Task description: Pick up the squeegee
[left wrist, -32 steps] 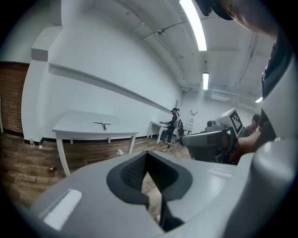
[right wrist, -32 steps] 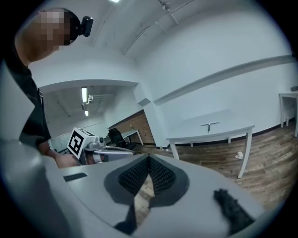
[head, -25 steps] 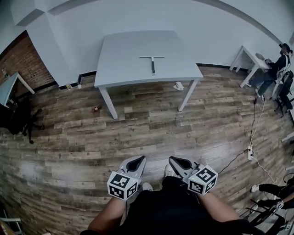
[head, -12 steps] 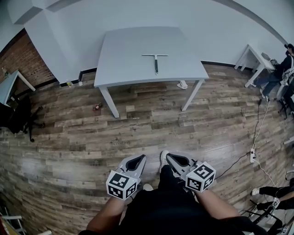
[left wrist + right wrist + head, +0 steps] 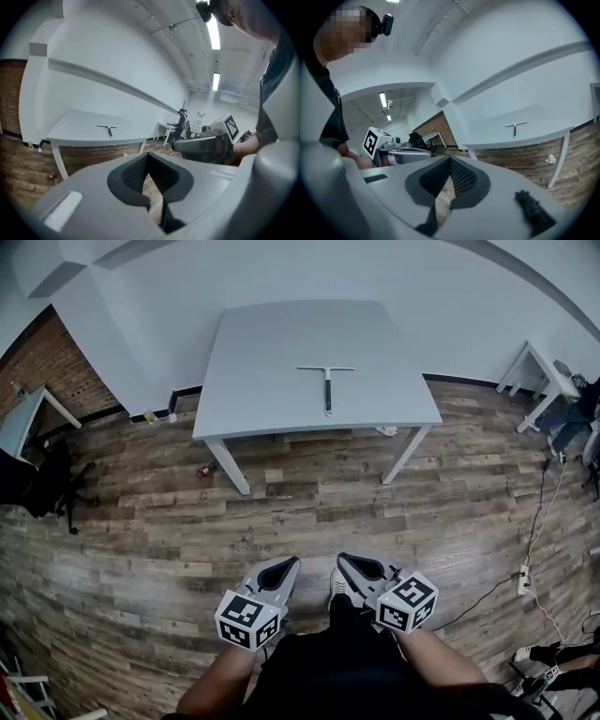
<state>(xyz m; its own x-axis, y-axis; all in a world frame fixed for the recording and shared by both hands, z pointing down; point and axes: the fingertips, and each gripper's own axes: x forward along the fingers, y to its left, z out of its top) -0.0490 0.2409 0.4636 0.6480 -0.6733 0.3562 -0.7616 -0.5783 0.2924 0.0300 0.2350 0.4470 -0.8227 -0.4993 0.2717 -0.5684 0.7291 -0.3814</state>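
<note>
White table [image 5: 262, 362] bearing squeegee [image 5: 327, 388], well beyond left hand-held gripper [image 5: 286, 564], right hand-held gripper [image 5: 345, 562], both closed, empty

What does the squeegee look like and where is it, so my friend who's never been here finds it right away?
Look for the big pale table standing against the white wall, across the wooden floor. The squeegee lies flat on its top, toward the near edge. It is a thin T shape with a dark handle, and it is the only thing on that table.
</note>
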